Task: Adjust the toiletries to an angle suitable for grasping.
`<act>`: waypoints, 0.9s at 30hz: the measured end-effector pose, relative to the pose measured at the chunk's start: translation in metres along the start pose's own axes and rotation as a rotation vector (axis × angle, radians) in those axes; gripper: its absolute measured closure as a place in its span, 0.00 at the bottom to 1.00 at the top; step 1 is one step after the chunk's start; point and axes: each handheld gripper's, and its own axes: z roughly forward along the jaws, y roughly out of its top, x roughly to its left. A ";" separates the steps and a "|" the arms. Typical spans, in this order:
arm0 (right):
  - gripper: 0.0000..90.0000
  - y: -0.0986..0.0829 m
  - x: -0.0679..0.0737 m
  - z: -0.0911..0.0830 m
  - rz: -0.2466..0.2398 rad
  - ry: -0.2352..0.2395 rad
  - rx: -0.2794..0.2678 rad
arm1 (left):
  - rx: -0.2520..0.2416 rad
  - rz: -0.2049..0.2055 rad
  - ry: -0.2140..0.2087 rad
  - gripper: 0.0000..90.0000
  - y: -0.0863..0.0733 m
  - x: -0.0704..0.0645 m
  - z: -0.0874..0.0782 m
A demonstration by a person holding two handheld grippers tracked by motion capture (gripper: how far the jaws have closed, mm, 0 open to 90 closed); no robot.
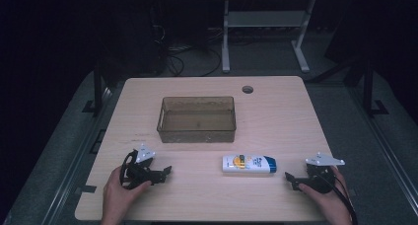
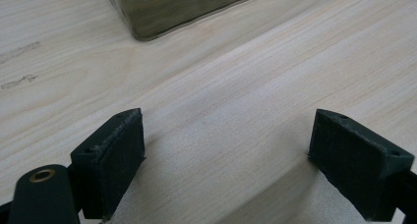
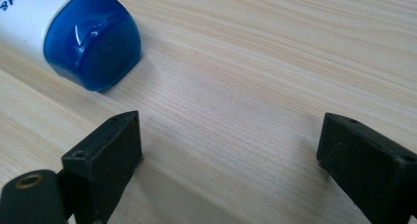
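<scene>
Wood fills most of the high view: a pale table (image 1: 276,106) with rounded corners and a small cable hole (image 1: 247,89) near its far edge. At the centre of that frame, a little above the middle, sits a clear brownish bin (image 1: 196,119), which looks empty; its near corner shows again at the top of the left gripper view (image 2: 162,13). Below and to the right of the bin, well apart from it, a white bottle (image 1: 248,164) with a blue cap lies on its side, the cap pointing toward the right edge of the frame.

At the lower left of the high view, the left gripper (image 1: 165,171) rests in the person's hand close to the table, its jaws spread apart over bare wood with nothing between them. At the lower right, the right gripper (image 1: 290,177) is likewise released, jaws wide and empty, aimed toward the bottle. In the right gripper view the blue cap (image 3: 93,49) lies at the upper left, near the left jaw but not touching it and not yet between the two.

Judging by this layout, the work is at its start: the approach to the bottle, with no grasp made. The next move likely calls for the right gripper to slide forward and swing slightly so the jaws straddle the bottle's cap end or body, then close firmly, since the smooth rounded plastic could slip or roll. Lifting it into the bin would then follow.
</scene>
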 end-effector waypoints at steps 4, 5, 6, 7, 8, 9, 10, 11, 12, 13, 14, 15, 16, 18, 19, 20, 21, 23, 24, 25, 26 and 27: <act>0.17 0.000 -0.001 -0.001 -0.003 0.003 -0.006 | 0.001 -0.001 0.000 0.14 0.000 0.000 0.000; 0.17 0.000 -0.001 -0.001 -0.003 0.003 -0.006 | 0.001 -0.001 0.000 0.14 0.000 0.000 0.000; 0.18 -0.001 -0.001 -0.002 -0.002 0.002 -0.015 | 0.000 -0.001 0.001 0.14 0.001 0.000 0.001; 0.18 -0.001 -0.001 -0.002 -0.001 0.003 -0.015 | 0.000 -0.001 0.001 0.14 0.001 0.000 0.001; 0.27 0.000 -0.001 -0.003 0.001 0.004 -0.015 | 0.000 -0.001 0.001 0.14 0.001 0.000 0.001; 0.29 0.000 -0.001 -0.004 -0.003 0.005 -0.018 | 0.000 -0.001 0.002 0.14 0.001 0.000 0.001; 0.29 0.000 -0.001 -0.004 -0.003 0.005 -0.018 | 0.000 -0.001 0.002 0.14 0.001 0.000 0.001; 0.36 0.000 -0.002 -0.005 0.001 0.015 -0.013 | 0.000 -0.001 0.002 0.14 0.001 0.000 0.001; 0.36 0.000 -0.002 -0.005 0.001 0.015 -0.013 | 0.000 -0.001 0.002 0.14 0.001 0.000 0.001; 0.40 0.000 -0.002 -0.007 0.007 0.020 -0.012 | 0.000 -0.002 0.001 0.14 0.001 0.000 0.001; 0.42 0.001 -0.003 -0.008 0.027 0.023 -0.004 | 0.000 -0.001 0.001 0.14 0.000 0.000 0.000; 0.50 0.000 -0.005 -0.012 0.051 0.033 -0.010 | 0.000 -0.001 0.002 0.14 0.000 0.000 0.000; 0.54 0.000 -0.005 -0.013 0.067 0.039 -0.013 | 0.000 -0.002 0.002 0.14 0.000 0.000 0.000; 0.59 0.000 -0.006 -0.015 0.088 0.050 -0.018 | 0.001 -0.002 0.002 0.14 0.000 0.000 0.000; 0.64 -0.001 -0.007 -0.018 0.094 0.064 -0.027 | 0.001 -0.002 0.003 0.14 0.000 0.000 0.000; 0.71 -0.001 -0.007 -0.022 0.119 0.079 -0.041 | 0.000 -0.003 0.003 0.14 0.001 0.000 0.001; 0.71 -0.001 -0.007 -0.022 0.119 0.079 -0.041 | 0.000 -0.003 0.003 0.14 0.001 0.000 0.001; 0.78 0.000 -0.008 -0.027 0.128 0.088 -0.042 | -0.001 -0.005 0.005 0.14 0.001 -0.001 0.001; 0.86 0.000 -0.007 -0.031 0.131 0.099 -0.059 | -0.001 -0.005 0.005 0.14 0.001 -0.001 0.001; 0.86 0.000 -0.007 -0.031 0.131 0.099 -0.059 | -0.001 -0.005 0.005 0.14 0.001 -0.001 0.001; 0.94 0.002 -0.006 -0.036 0.136 0.112 -0.087 | -0.001 -0.006 0.005 0.14 0.001 -0.001 0.001; 0.96 0.003 -0.006 -0.037 0.130 0.116 -0.093 | -0.001 -0.006 0.005 0.14 0.001 -0.001 0.001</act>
